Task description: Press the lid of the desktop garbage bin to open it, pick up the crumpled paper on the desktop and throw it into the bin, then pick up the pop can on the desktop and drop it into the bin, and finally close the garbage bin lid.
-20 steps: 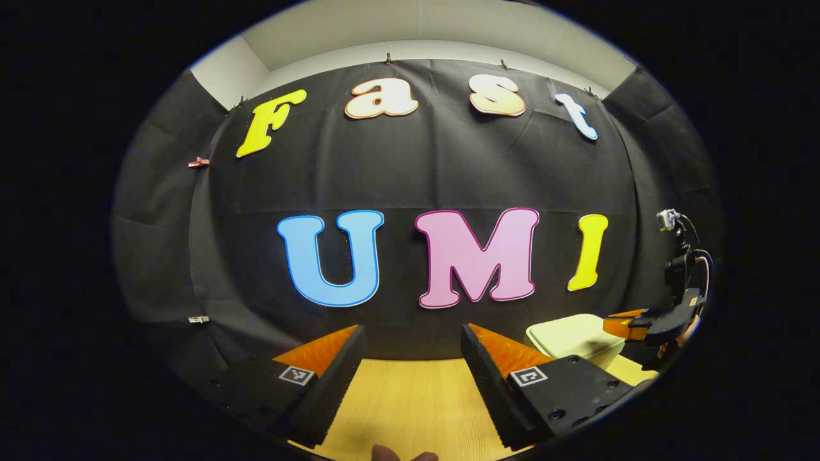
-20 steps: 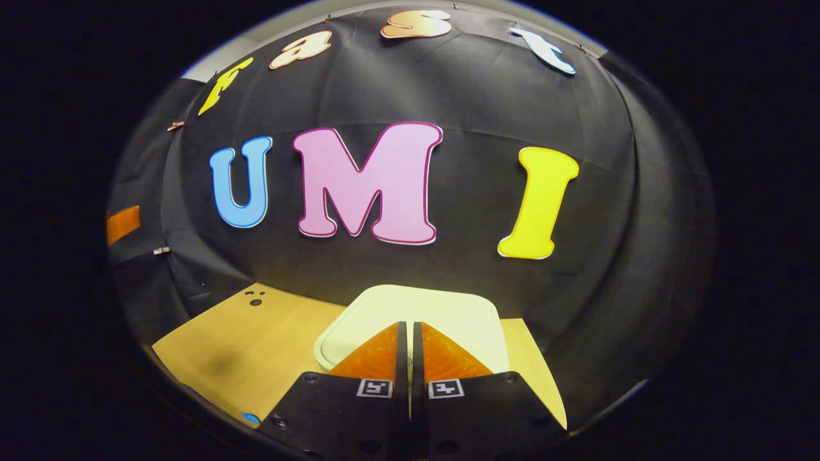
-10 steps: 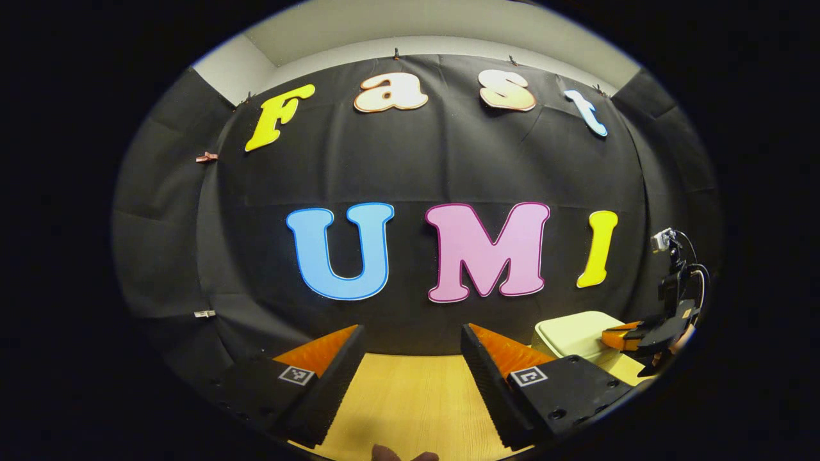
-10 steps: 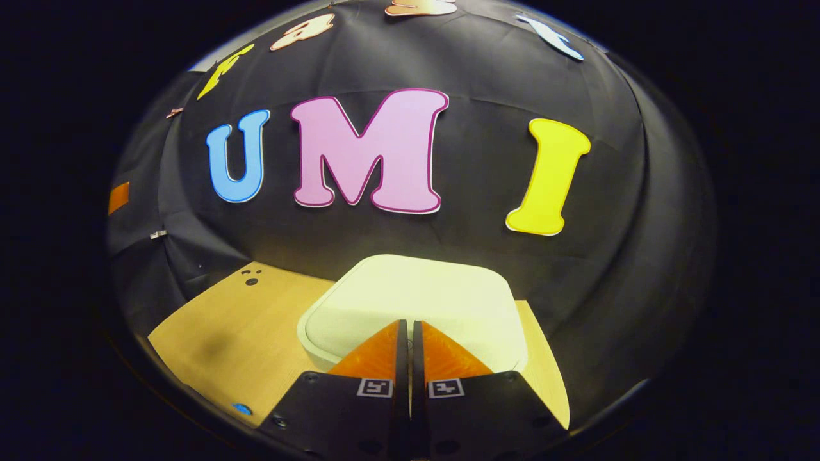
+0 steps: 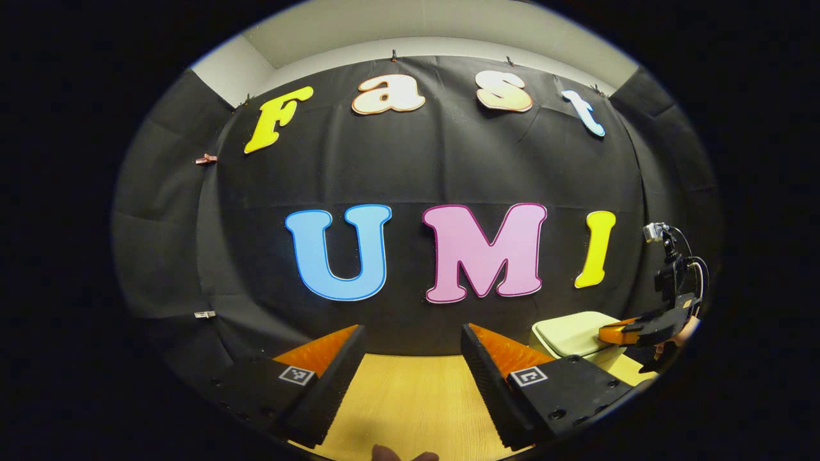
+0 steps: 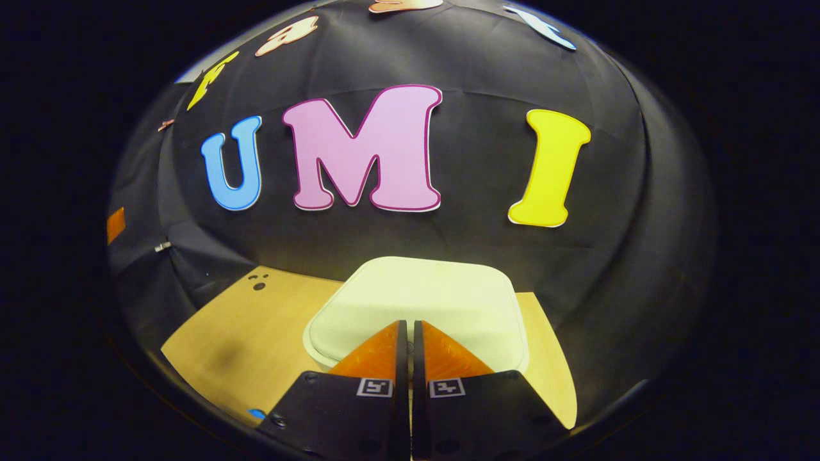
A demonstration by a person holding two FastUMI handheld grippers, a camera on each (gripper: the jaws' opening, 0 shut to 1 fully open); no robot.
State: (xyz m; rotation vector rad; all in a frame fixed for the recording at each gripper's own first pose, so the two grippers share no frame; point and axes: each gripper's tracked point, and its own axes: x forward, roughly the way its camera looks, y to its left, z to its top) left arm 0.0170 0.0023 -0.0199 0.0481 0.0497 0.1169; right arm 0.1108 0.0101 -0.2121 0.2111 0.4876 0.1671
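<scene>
Left claw (image 5: pixel 413 349): fingers spread wide, empty, held low over the table (image 5: pixel 410 403); judged parked in reserve for the pickups.

Garbage bin lid (image 6: pixel 416 304): pale, flat, closed; at 4 o'clock in the left gripper view, at centre in the right gripper view.

Right claw (image 6: pixel 409 339): fingers pressed together, nothing between, tips over the lid's near edge at 6 o'clock; judged closed to form one blunt point for pressing. Contact cannot be told.

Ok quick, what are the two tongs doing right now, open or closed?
Left tongs: open, holding nothing.
Right tongs: closed, empty, tips over the bin lid.
</scene>
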